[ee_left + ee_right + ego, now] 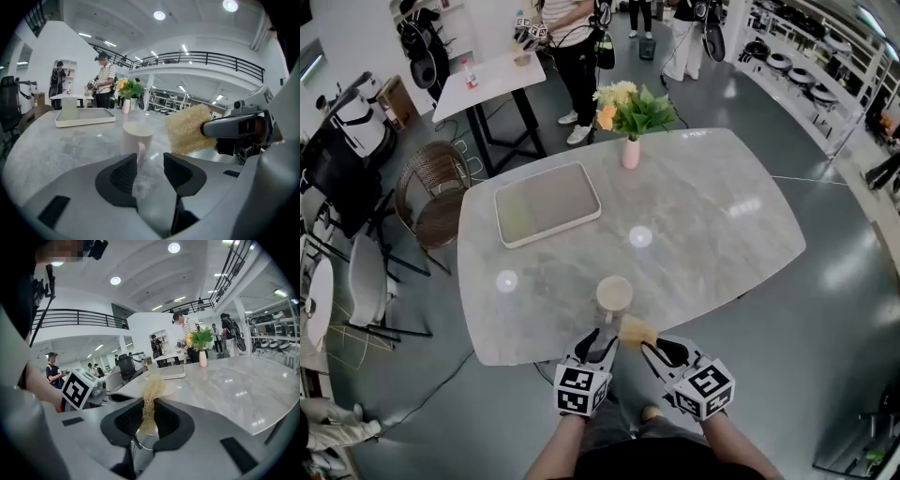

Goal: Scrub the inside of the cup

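A pale cup [614, 298] stands upright on the grey marble table [712, 216] near its front edge. In the left gripper view the cup [136, 138] shows its handle towards me, just beyond the jaws. My left gripper [600, 339] [150, 161] is open with nothing between its fingers, a little short of the cup. My right gripper [654, 345] [148, 416] is shut on a yellow fibrous scrub sponge [636, 331] [151, 394]. The sponge [190, 129] hangs just right of the cup, near its rim and apart from it.
A white rectangular tray [547, 202] lies at the table's far left. A pink vase with flowers [630, 150] stands at the far edge. Wicker and grey chairs [431, 192] sit left of the table. People stand by another table [492, 80] behind.
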{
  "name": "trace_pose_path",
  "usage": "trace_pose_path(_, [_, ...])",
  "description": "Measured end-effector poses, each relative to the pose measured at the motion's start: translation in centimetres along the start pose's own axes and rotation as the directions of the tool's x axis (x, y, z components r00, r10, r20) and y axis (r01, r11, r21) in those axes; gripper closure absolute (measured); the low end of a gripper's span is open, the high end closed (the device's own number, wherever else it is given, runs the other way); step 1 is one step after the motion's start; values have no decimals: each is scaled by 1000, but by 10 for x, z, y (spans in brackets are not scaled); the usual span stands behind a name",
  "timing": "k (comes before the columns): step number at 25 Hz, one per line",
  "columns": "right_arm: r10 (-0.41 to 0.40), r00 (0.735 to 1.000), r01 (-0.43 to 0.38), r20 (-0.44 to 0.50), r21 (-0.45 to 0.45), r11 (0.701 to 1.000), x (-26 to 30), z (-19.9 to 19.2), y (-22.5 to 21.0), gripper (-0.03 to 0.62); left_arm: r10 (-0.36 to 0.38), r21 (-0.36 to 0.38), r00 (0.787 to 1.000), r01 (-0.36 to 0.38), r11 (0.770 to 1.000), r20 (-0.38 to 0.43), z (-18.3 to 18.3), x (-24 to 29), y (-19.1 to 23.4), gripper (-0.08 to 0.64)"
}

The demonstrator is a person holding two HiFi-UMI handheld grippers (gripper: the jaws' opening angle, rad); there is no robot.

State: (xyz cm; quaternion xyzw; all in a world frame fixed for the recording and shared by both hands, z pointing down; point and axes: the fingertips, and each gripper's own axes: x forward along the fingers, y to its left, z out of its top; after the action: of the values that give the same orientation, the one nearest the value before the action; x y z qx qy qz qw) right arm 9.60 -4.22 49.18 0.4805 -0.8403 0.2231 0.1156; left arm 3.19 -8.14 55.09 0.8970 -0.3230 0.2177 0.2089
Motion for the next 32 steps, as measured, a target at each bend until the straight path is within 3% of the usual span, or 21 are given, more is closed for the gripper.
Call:
trace_pose_path(7, [-86,996,86,-8,41,995,20,8,-21,532,-51,74,995,58,996,-87,-2,30,18,383])
trace_pose_path(12, [-127,992,127,1,50,991,37,18,-27,531,-92,125,992,103,987,-91,4,42,27,385])
trace_pose_path(17, [-190,981,189,30,25,982,52,32,-35,531,-184,220,976,206,954,-116,8,43,20,424])
trace_pose_path(20, [-212,977,212,-1,-43,976,61,40,-35,532,-223,291,965,254,923,-134,7,42,20,479])
trace_pose_path(23, [-227,973,222,-33,-113,968,68,46,-35,531,-251,317,958,283,905,-140,9,40,24,482])
trace_pose_path(28, [-254,960,213,-121,-278,937,82,49,-35,532,-252,324,959,281,903,-129,13,38,38,499])
trace_pose_path(32, [-241,934,115,-264,-416,902,93,42,-35,531,-250,314,960,277,908,-122,15,37,42,499])
